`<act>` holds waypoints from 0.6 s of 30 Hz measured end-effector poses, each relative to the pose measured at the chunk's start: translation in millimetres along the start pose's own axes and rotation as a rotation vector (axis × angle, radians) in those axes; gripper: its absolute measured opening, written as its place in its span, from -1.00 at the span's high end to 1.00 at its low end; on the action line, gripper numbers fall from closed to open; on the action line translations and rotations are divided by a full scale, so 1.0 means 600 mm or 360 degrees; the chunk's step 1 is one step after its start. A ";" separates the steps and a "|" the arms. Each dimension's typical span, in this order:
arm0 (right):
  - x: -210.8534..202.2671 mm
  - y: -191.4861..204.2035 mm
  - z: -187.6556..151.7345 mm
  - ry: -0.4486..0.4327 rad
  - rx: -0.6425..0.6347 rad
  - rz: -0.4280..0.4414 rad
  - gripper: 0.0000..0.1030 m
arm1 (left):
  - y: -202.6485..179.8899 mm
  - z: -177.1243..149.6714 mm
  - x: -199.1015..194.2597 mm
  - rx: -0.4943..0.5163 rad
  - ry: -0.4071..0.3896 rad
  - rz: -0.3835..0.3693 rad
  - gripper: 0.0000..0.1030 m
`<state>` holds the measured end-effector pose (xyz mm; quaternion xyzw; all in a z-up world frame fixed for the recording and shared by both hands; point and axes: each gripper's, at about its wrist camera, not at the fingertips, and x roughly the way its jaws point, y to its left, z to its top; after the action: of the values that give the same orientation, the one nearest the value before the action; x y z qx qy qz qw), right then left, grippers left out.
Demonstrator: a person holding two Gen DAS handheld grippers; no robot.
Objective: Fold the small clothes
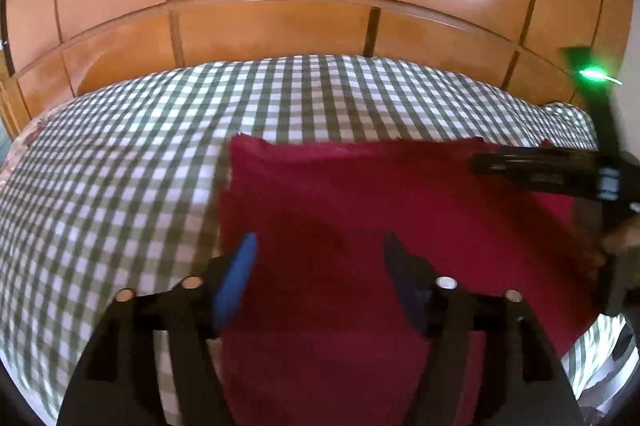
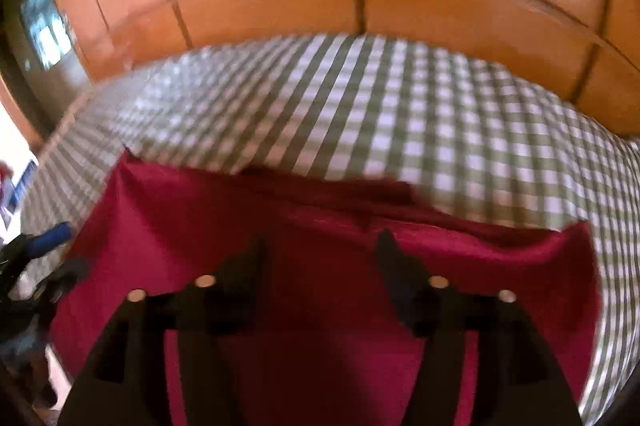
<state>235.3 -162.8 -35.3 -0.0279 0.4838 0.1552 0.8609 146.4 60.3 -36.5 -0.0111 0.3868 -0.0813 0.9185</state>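
Crimson cloth (image 1: 360, 226) lay spread on the checked bedspread (image 1: 120, 166), its far edge well short of the wooden wardrobe (image 1: 280, 26), bare bedspread beyond and to its left. The left claw (image 1: 318, 250) and right claw (image 2: 320, 246) hung over the cloth, both wide open, holding nothing.

cloth (image 1: 360, 194) on bed cover (image 1: 120, 154) | wardrobe (image 1: 280, 26) behind bed | left gripper (image 1: 320, 254) above cloth's left part
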 end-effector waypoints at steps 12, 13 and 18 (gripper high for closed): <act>0.005 -0.010 0.026 -0.0138 0.0043 -0.0132 0.92 | 0.031 0.003 0.050 -0.0130 0.0045 0.0143 -0.35; 0.021 -0.012 0.029 -0.0105 0.0056 -0.0143 0.92 | 0.043 0.003 0.073 -0.0184 0.0123 0.0183 -0.52; 0.030 -0.012 0.019 -0.0081 0.0040 -0.0158 0.81 | 0.090 -0.001 0.101 -0.0469 0.0222 0.0079 -0.59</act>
<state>255.8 -163.1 -45.4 -0.0369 0.4617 0.1069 0.8798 195.6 103.7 -84.5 -0.1303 0.4575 -0.0016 0.8796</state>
